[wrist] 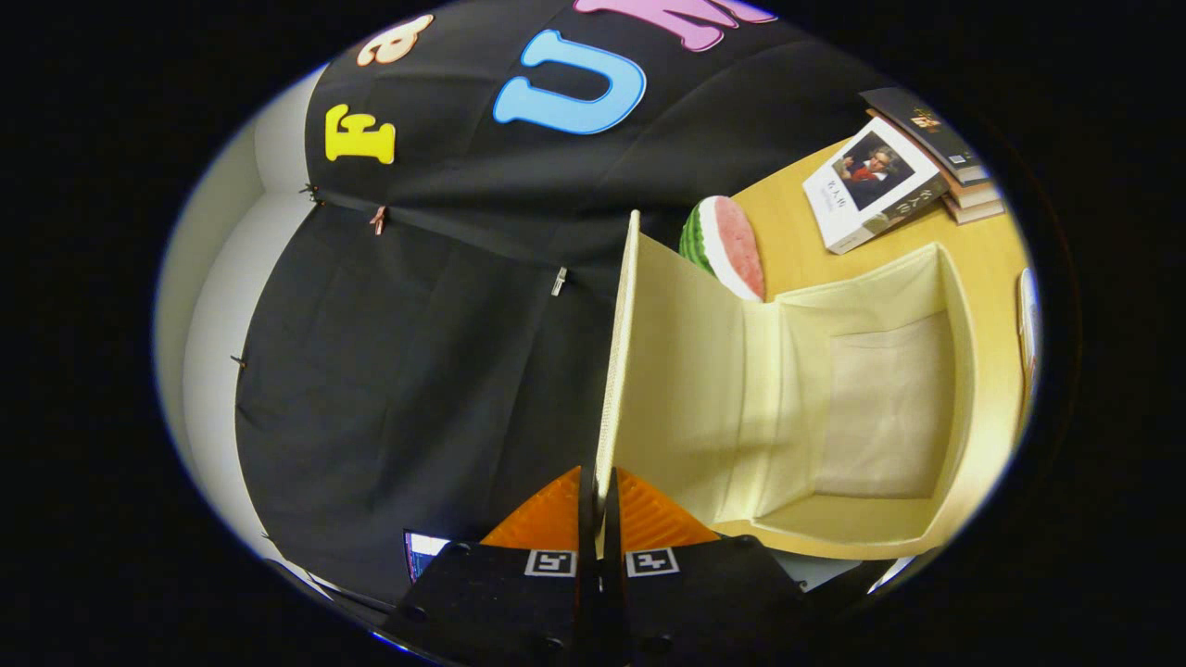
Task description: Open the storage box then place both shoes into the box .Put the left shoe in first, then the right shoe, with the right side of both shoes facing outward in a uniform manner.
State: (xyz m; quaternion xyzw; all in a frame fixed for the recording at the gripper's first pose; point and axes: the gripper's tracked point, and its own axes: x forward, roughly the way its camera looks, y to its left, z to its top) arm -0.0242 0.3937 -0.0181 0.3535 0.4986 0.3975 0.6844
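Gripper [600, 500]: we are seeing it clenched, both fingers pressing on the edge of the storage box's lid [681, 371].
Storage box [889, 408]: we are looking into its pale interior, lying open on the wooden table [797, 213].
Beyond the box: a watermelon slice [727, 245] and stacked books [889, 181] are resting on the table.

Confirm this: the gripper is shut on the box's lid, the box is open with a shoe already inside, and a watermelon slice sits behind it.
One thing is wrong: no shoe is inside. The gripper view shows the storage box open and empty. The rest holds: the gripper is shut on the lid, and the watermelon slice sits behind the box.
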